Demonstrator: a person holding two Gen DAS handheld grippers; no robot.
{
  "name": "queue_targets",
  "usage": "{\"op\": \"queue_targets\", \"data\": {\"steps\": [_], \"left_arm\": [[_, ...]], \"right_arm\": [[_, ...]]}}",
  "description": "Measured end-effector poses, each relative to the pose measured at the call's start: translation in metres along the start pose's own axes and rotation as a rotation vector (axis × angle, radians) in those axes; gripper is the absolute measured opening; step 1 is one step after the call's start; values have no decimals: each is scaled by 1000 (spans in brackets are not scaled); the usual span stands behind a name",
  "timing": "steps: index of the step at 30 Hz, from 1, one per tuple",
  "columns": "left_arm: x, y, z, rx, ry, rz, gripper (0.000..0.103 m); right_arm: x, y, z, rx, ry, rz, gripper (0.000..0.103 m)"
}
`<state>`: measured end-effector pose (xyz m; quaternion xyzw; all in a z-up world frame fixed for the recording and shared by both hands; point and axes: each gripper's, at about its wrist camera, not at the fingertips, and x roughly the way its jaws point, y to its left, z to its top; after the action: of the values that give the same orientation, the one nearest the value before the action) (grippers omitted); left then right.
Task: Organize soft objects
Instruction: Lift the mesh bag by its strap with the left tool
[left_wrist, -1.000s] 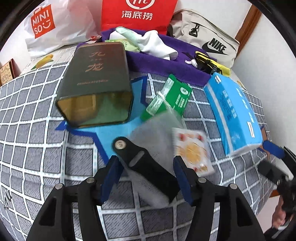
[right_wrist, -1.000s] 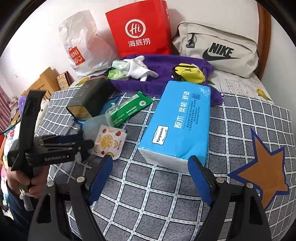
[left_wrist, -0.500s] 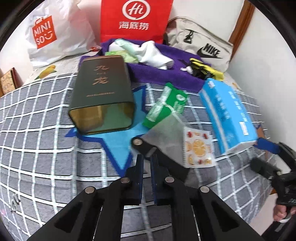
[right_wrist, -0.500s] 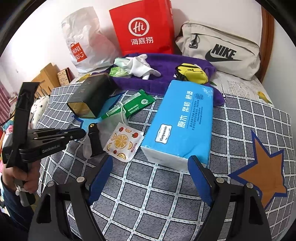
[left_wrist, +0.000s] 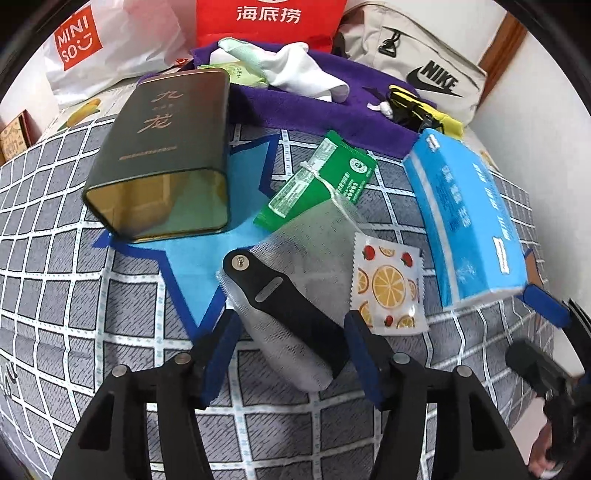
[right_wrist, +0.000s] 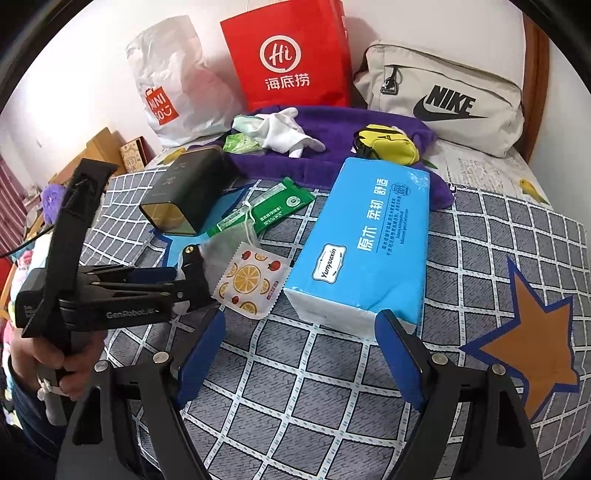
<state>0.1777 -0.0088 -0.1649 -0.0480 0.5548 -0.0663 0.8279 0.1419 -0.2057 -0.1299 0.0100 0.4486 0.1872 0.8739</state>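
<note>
A grey mesh pouch (left_wrist: 314, 236) with a black clip-like part (left_wrist: 280, 295) on it lies on the checked bedspread (left_wrist: 55, 258). My left gripper (left_wrist: 288, 325) straddles the pouch's near end; its jaws are opening and the blue pads stand just beside the pouch. A fruit-print sachet (left_wrist: 388, 284) lies right of it, with a green packet (left_wrist: 325, 181) behind. In the right wrist view my right gripper (right_wrist: 301, 321) is open and holds nothing, just in front of the blue tissue pack (right_wrist: 369, 243). The left gripper (right_wrist: 177, 291) shows there too, over the pouch (right_wrist: 221, 251).
A dark green tin (left_wrist: 166, 147) lies on its side at the left. Behind are a purple towel (right_wrist: 332, 162) carrying a white glove (right_wrist: 284, 129) and a yellow pouch (right_wrist: 388, 142), then a red paper bag (right_wrist: 288, 55), a white Miniso bag (right_wrist: 166, 92) and a beige Nike bag (right_wrist: 443, 99).
Half a second ago the left fingers were shut just short of the pouch. They have since spread and moved forward around its near end. The right gripper has not moved.
</note>
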Motion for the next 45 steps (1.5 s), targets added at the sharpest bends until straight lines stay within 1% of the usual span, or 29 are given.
{"op": "queue_targets", "data": {"steps": [3, 4, 5, 6, 7, 8, 9, 10, 11, 13, 18, 21, 22, 23, 24, 25, 26, 27, 29, 31, 36, 37, 38, 42, 43, 45], "left_arm": [[5, -10, 4, 25, -3, 62, 57], [7, -14, 4, 43, -13, 87, 50], [7, -18, 3, 67, -29, 118, 37], [7, -19, 2, 81, -42, 126, 30], [5, -17, 3, 78, -43, 107, 17], [3, -13, 4, 62, -38, 64, 12], [-1, -10, 4, 57, -42, 32, 11], [-6, -7, 4, 67, -54, 23, 10], [-14, -7, 1, 101, -75, 30, 9], [-21, -6, -2, 137, -82, 23, 9], [-23, 11, -9, 133, -50, 15, 10], [-22, 17, -11, 122, -55, 19, 10], [-23, 20, -10, 111, -60, -4, 10], [-26, 26, -10, 92, -64, -53, 13], [-24, 29, -9, 81, -57, -64, 14], [-21, 33, -9, 64, -38, -40, 25], [-18, 36, -9, 50, -27, 16, 28], [-18, 38, -10, 52, -38, 44, 27], [-22, 45, -11, 46, -72, 10, 27], [-24, 49, -11, 39, -82, -19, 27], [-26, 39, -5, 99, -99, -12, 27], [-24, 37, -4, 111, -92, -4, 27], [-20, 34, -3, 124, -83, 23, 27], [-11, 33, -5, 142, -62, 90, 27], [-11, 33, -6, 146, -65, 90, 26], [-12, 35, -7, 135, -77, 73, 21]], "right_arm": [[0, -2, 0, -4, -2, 18, 83], [-1, -4, 0, -3, -4, 25, 83], [-1, -5, -1, -1, -6, 30, 83], [-2, -6, -1, 2, -5, 34, 83], [-2, -8, -2, 6, -6, 40, 83], [-2, -9, -2, 10, -7, 46, 83], [-3, -10, -3, 13, -7, 53, 83], [-3, -11, -3, 15, -6, 60, 83], [-2, -12, -4, 16, -4, 65, 83], [-3, -12, -4, 17, -4, 71, 83], [-4, -9, -3, 16, -12, 87, 83], [-3, -5, -3, 13, -7, 86, 83], [-3, -3, -2, 8, -4, 80, 83], [-4, -2, -3, 4, -6, 78, 83], [-6, 0, -3, -1, -8, 75, 83], [-7, 1, -3, -4, -8, 74, 83], [-7, 2, -3, -6, -7, 73, 83], [-7, 4, -2, -10, -7, 71, 83], [-7, 8, -1, -20, -6, 64, 83], [-5, 13, -1, -32, 1, 58, 83], [-2, 25, 0, -61, 19, 48, 83], [-2, 28, 0, -70, 20, 46, 83], [-2, 29, 0, -76, 21, 43, 83], [-1, 32, 0, -87, 26, 31, 83], [0, 32, 0, -86, 29, 29, 83], [1, 31, 1, -81, 31, 29, 83]]}}
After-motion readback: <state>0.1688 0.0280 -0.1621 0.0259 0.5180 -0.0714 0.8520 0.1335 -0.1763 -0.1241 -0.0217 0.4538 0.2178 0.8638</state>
